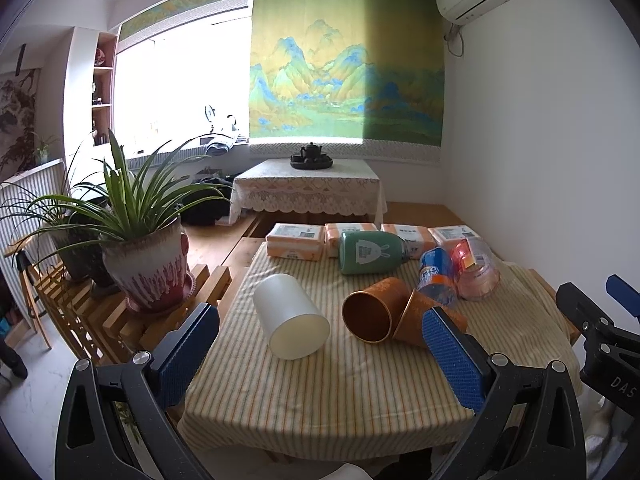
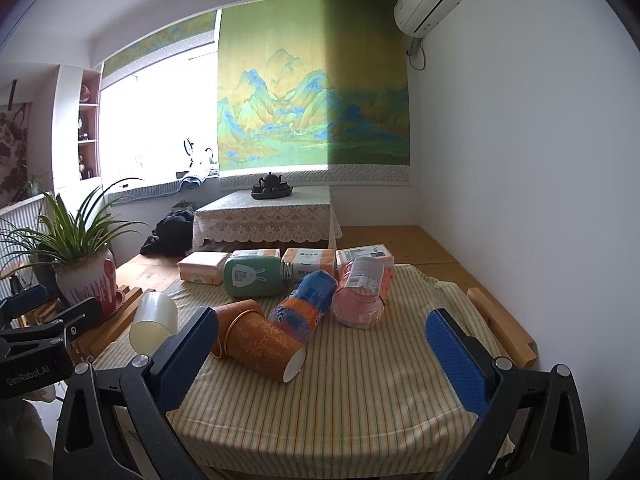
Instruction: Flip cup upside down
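A white frosted cup [image 1: 290,317] lies on its side on the striped tablecloth [image 1: 340,392], its flat bottom facing me; it shows again at the left [image 2: 154,322]. Two orange paper cups [image 1: 370,310] lie tipped together beside it, one mouth toward the left wrist camera, and the nearer orange cup [image 2: 262,344] points its base right. My left gripper [image 1: 320,344] is open, hovering near the table's front edge just short of the white cup. My right gripper [image 2: 322,346] is open too, above the cloth in front of the orange cups, holding nothing.
A green bottle [image 1: 370,253], a blue soda bottle [image 1: 438,276] and a pink clear jar [image 1: 476,272] lie behind the cups. Tissue packs [image 1: 296,242] line the far edge. Potted plants [image 1: 148,268] stand on a wooden rack left of the table.
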A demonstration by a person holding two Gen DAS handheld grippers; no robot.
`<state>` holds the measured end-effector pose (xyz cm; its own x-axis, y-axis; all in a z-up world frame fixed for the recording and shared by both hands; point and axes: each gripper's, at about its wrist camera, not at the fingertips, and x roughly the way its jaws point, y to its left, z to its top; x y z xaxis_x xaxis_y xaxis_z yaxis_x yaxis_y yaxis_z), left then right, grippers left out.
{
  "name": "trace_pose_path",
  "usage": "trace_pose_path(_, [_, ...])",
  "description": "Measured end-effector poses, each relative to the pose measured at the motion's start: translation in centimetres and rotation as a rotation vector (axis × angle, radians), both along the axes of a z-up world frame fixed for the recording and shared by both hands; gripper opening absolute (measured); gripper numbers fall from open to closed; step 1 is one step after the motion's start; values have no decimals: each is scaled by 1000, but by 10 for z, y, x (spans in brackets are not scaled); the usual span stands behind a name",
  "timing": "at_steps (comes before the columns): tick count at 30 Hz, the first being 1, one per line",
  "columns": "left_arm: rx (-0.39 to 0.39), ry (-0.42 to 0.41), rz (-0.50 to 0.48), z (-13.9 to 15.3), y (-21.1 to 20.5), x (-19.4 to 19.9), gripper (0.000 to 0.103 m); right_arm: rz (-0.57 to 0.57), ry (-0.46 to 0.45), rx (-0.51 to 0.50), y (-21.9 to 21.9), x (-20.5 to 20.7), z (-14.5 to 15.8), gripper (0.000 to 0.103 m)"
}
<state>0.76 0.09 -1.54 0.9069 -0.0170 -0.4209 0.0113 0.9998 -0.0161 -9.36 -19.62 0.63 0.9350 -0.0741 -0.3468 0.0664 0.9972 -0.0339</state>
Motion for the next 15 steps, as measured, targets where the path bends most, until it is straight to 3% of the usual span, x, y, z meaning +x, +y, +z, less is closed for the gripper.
trace_pose_path(15, [-2, 10, -7, -4, 3, 5, 103, 4, 15, 3, 1, 7, -4, 102])
